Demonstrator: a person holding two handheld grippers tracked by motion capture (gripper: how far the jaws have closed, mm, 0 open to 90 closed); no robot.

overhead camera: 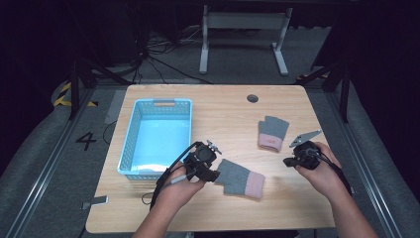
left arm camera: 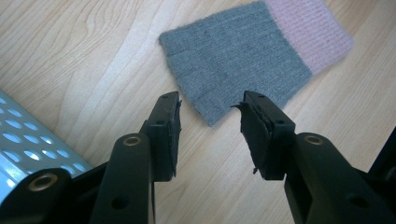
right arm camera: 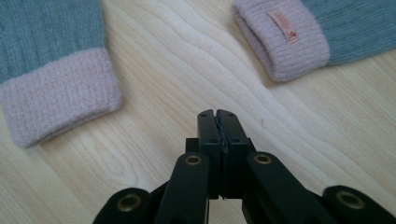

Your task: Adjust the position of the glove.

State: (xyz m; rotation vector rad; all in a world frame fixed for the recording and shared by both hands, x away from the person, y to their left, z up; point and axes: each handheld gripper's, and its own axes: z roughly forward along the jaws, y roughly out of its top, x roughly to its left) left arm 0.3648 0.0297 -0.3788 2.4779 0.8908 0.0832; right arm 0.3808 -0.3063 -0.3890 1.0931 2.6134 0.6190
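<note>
Two grey fingerless gloves with pink cuffs lie on the wooden table. The near glove (overhead camera: pixel 241 178) (left arm camera: pixel 243 51) (right arm camera: pixel 51 65) lies flat right of my left gripper (overhead camera: pixel 215 174) (left arm camera: pixel 210 114), which stands open with its jaws just short of the glove's grey finger end. The far glove (overhead camera: pixel 272 132) (right arm camera: pixel 308 32) carries a small label on its cuff. My right gripper (overhead camera: pixel 288 161) (right arm camera: pixel 218 114) is shut on nothing, held over bare wood between the two pink cuffs.
A light blue perforated basket (overhead camera: pixel 130 144) (left arm camera: pixel 23 149) stands empty at the table's left, close to my left hand. A round cable grommet (overhead camera: pixel 252 98) sits near the far edge. Bare wood lies along the front and right.
</note>
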